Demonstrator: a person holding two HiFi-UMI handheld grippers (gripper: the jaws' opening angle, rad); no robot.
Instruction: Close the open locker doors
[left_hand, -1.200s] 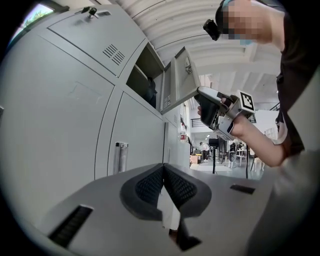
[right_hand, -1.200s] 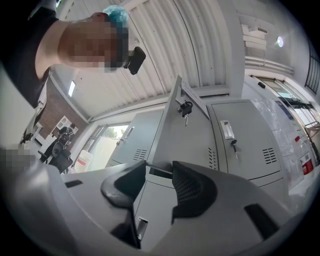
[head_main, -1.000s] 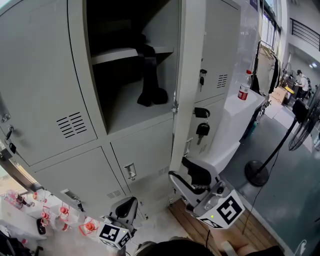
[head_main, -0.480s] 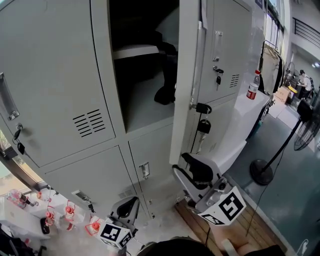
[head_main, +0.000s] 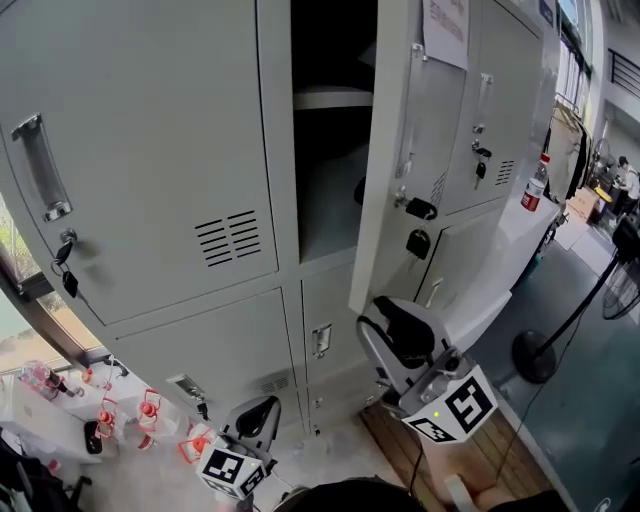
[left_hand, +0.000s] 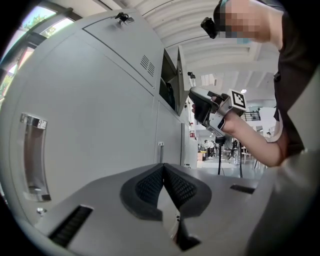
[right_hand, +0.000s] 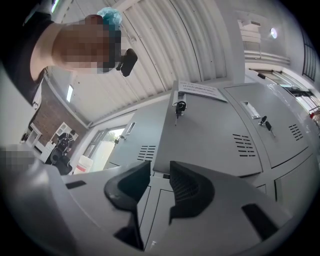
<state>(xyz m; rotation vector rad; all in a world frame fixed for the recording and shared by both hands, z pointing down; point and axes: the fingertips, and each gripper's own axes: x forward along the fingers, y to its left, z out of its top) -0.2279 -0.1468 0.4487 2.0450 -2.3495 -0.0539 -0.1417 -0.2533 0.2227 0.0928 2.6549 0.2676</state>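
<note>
Hanging ajar, the upper locker door (head_main: 385, 170) sits just above the right tool (head_main: 393, 335), whose jaws are parted and empty; the left tool (head_main: 255, 415), lower down, is pinched together.

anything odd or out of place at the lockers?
One upper locker door stands ajar with its compartment exposed, while the big door to its left sits flush. A key fob dangles from the ajar door's lock. Nothing looks damaged or spilled.

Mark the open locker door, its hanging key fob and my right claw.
open locker door (head_main: 428, 130): head view, outer face beside the handle.
key fob (head_main: 417, 243): head view, dark body below the lock.
right claw (right_hand: 160, 176): right gripper view, gap between tips.
</note>
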